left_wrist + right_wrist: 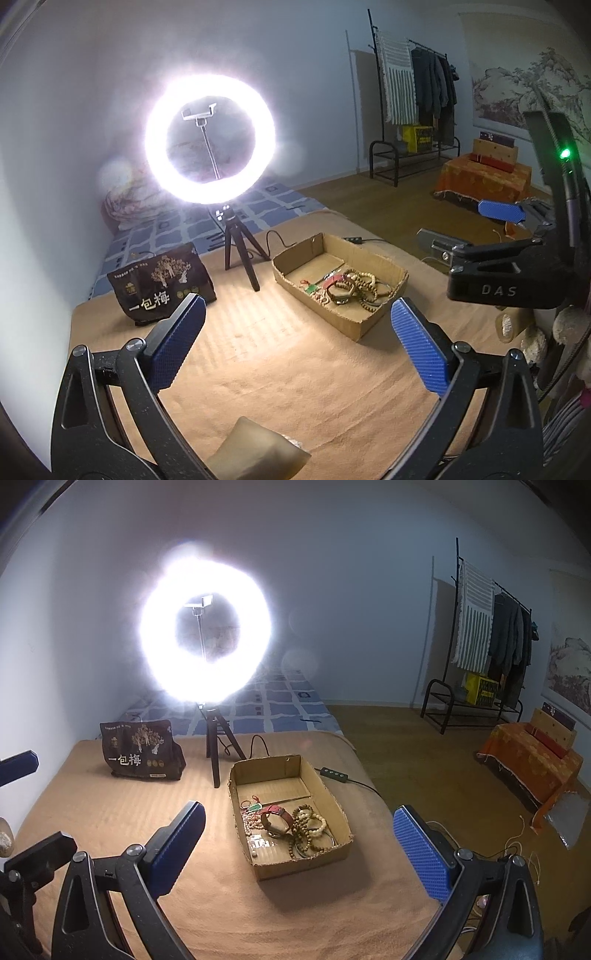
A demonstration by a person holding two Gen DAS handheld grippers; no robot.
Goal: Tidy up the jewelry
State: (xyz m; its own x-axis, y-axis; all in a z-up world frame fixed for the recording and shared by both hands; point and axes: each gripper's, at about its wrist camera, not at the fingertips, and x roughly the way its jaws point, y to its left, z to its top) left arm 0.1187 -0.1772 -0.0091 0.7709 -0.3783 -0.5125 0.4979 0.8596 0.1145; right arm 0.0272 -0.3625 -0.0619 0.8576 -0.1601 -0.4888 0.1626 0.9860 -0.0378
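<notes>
tan pouch [255, 448] in left view only, control box [333, 775] clearer right

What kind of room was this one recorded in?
Probably a lived-in bedroom: a black clothes rack with hanging garments, a blue patterned bed cover, and a tan cloth-covered surface with a lit ring light.

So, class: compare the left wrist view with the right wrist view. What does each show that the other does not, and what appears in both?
Only the left wrist view shows the right gripper's body marked DAS with its green light, and a tan pouch at the near edge.

Only the right wrist view shows the small clear packet inside the cardboard box.

Both show the box of bead bracelets, the ring light and the dark snack bag.
</notes>
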